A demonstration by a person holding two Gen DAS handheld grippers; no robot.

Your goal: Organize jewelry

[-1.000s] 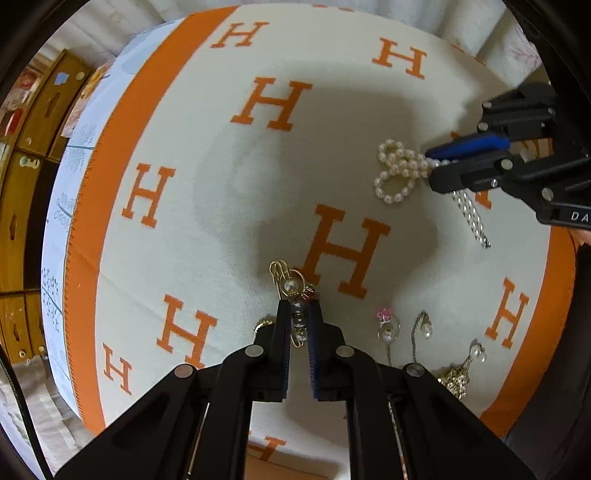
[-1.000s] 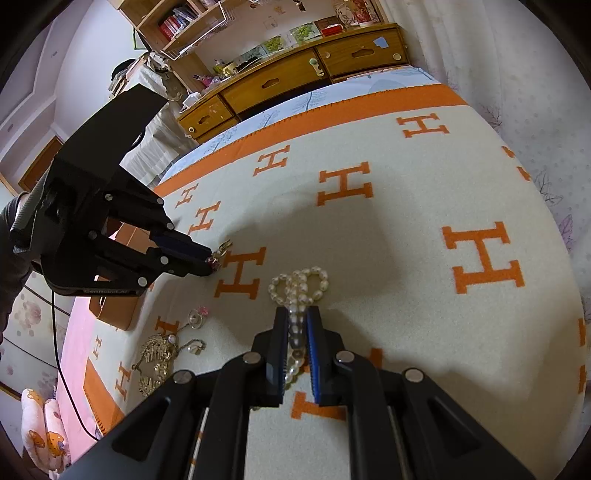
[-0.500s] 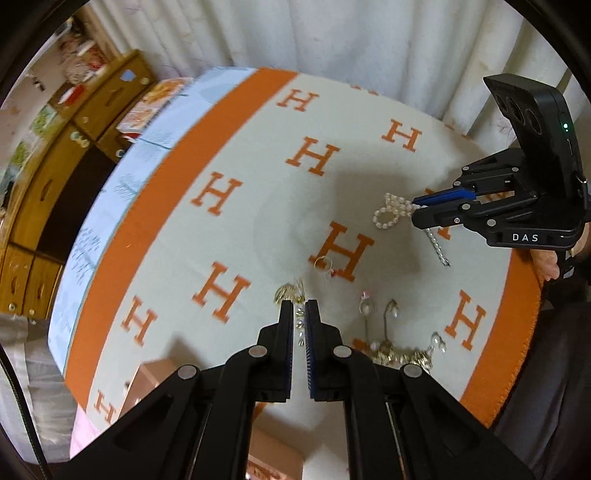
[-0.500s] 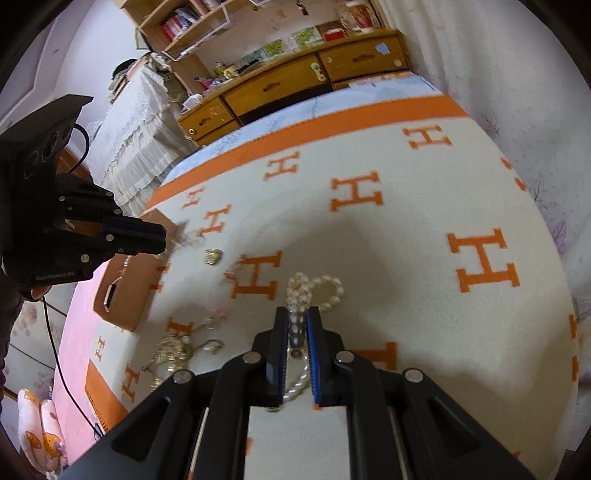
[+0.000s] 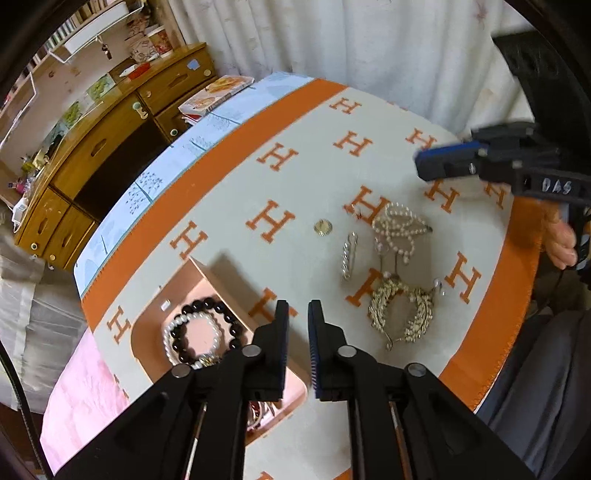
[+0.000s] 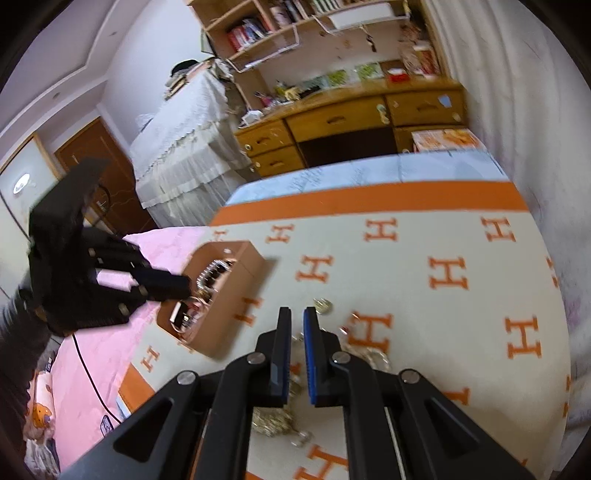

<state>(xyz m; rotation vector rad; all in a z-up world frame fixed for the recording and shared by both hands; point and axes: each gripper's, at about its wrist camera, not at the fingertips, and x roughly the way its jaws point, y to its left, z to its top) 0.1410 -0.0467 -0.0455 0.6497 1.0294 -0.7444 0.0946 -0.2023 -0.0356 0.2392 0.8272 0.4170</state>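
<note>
Partly done: bracelets [image 5: 199, 332] lay in the box [image 5: 147, 325], pearls [image 5: 399, 229] and gold pieces [image 5: 400, 314] remained on the blanket [image 5: 303, 177]; left gripper [image 5: 298, 325] opening, empty; right gripper [image 6: 297, 332] closed, empty.

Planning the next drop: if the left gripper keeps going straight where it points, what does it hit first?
Probably the pink box's near edge or the H-patterned blanket beside it; depth is unclear. The left gripper holds nothing, jaws opening.

A wooden dresser [image 6: 354, 122] stands against the wall under bookshelves [image 6: 288, 26]. White curtains [image 5: 332, 40] hang beside it. A magazine [image 5: 216, 94] lies nearby.
</note>
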